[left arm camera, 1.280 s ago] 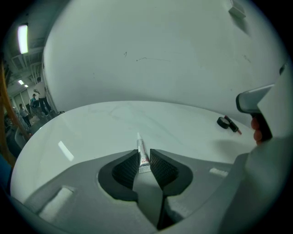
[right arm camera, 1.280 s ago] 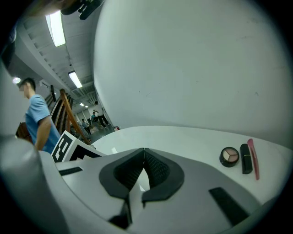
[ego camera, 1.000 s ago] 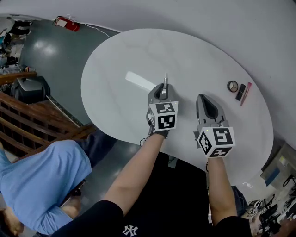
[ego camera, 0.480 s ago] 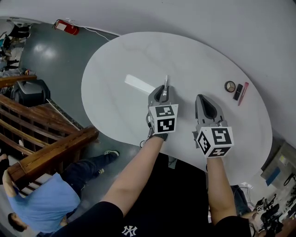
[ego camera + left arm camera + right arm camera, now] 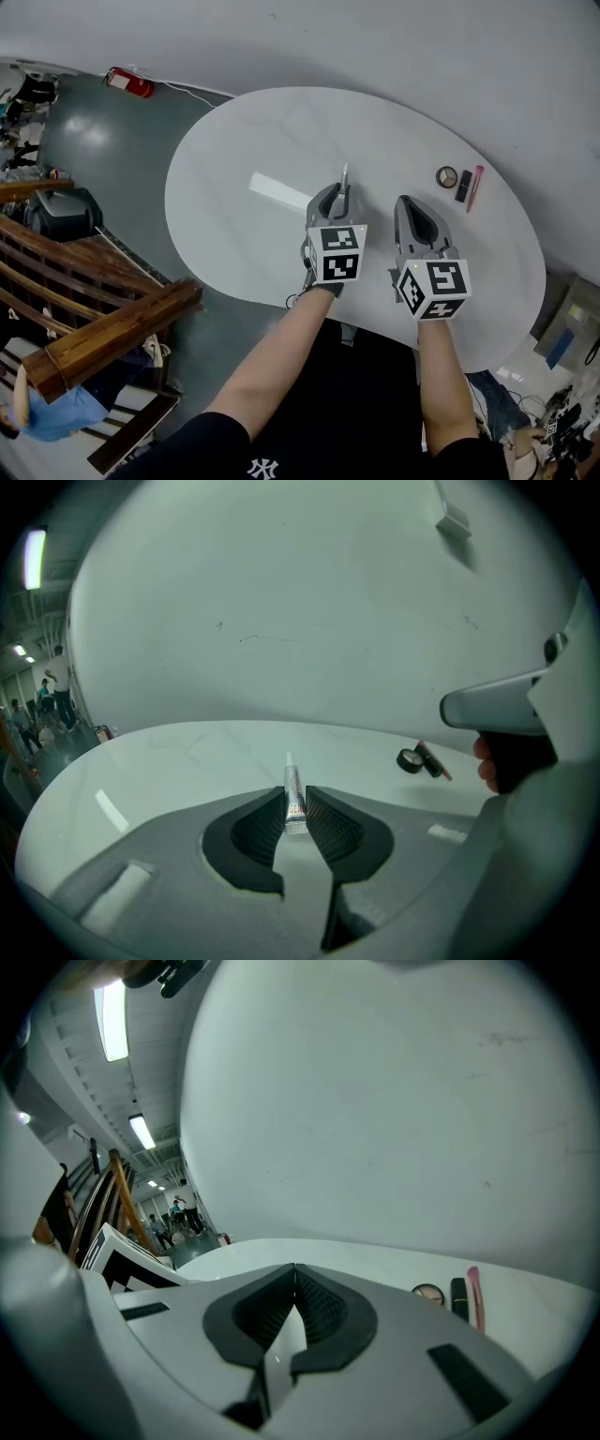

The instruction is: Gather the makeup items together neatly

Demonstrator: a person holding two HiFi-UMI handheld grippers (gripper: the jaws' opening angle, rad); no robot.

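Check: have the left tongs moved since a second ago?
Yes. The left tongs, gripping the small tube, have shifted right toward the round compact on the table.

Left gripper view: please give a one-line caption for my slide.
Left gripper clamps a small silver tube over the white table; other makeup items lie beyond.

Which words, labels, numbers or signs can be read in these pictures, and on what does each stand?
"NY": white letters on the person's black shirt.
Red print on the tube held by the left gripper: too blurred to read.
marker cubes: square patterns only, no words.
compact, black stick, pink stick: no readable print.
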